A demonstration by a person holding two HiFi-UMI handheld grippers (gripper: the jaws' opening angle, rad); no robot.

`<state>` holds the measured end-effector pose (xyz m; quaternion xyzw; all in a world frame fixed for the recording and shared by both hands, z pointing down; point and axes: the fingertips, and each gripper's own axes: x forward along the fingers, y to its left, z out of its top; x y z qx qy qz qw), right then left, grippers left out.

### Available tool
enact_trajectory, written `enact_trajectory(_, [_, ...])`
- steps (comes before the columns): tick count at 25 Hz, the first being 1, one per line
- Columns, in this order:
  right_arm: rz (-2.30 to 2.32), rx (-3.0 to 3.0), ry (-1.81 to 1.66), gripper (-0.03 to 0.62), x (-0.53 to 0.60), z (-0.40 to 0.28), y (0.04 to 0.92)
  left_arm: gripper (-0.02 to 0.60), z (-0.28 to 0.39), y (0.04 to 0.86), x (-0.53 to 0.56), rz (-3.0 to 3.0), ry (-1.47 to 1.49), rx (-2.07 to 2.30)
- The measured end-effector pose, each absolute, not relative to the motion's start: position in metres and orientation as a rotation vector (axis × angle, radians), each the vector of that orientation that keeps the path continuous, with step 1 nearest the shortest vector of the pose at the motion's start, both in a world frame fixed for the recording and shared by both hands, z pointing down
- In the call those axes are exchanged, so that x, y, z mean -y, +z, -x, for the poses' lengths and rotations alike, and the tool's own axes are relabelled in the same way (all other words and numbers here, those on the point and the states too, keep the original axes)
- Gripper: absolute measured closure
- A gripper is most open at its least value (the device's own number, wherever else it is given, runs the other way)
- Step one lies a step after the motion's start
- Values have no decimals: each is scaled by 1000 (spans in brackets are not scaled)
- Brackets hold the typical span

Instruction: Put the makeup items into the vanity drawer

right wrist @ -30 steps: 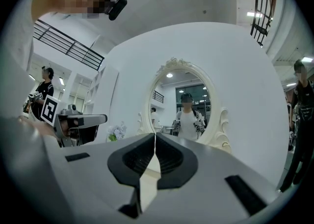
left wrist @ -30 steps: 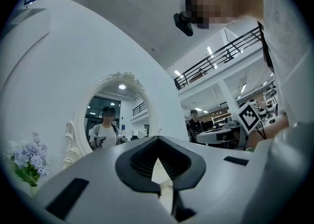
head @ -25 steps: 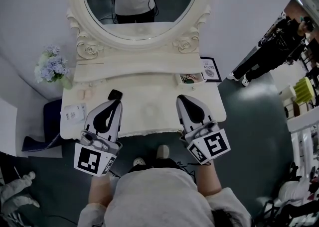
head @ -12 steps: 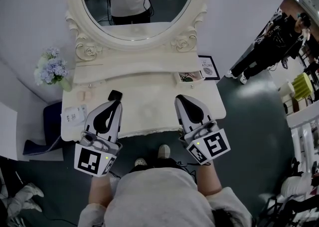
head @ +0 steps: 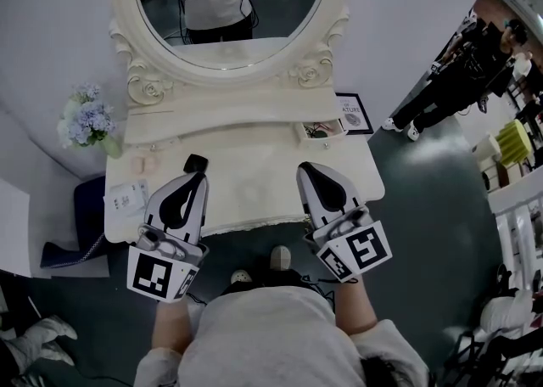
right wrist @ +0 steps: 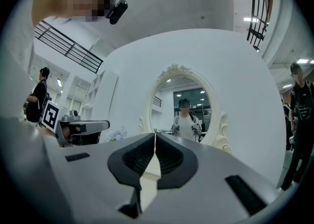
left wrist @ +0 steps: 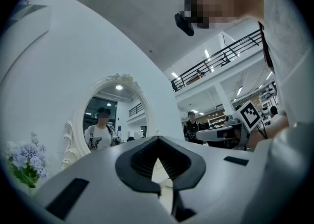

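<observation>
The cream vanity table (head: 254, 182) stands under an oval mirror (head: 229, 3). A small drawer (head: 322, 131) on the shelf's right end stands open with small things inside. Pale small makeup items (head: 144, 159) and a white packet (head: 125, 194) lie on the top's left part. My left gripper (head: 193, 175) hovers over the front left of the top, its jaws shut and empty (left wrist: 157, 138). A small black thing (head: 196, 162) lies right at its tip; whether they touch I cannot tell. My right gripper (head: 307, 170) is shut and empty (right wrist: 155, 134) over the front right.
A bunch of pale blue flowers (head: 85, 118) stands at the vanity's left end. A framed card (head: 358, 114) leans at the back right. A dark stool (head: 85, 207) sits left of the table. A person in black (head: 462, 71) stands at the right, near shelving (head: 517, 173).
</observation>
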<state>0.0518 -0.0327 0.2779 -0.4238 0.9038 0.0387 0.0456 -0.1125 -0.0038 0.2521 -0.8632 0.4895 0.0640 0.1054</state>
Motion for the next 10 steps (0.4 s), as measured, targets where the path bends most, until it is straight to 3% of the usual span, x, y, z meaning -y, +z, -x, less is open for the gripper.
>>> enact_trajectory(10, [1296, -2749, 118, 571, 31, -53, 276, 574, 112, 252, 4, 2547, 194, -1441])
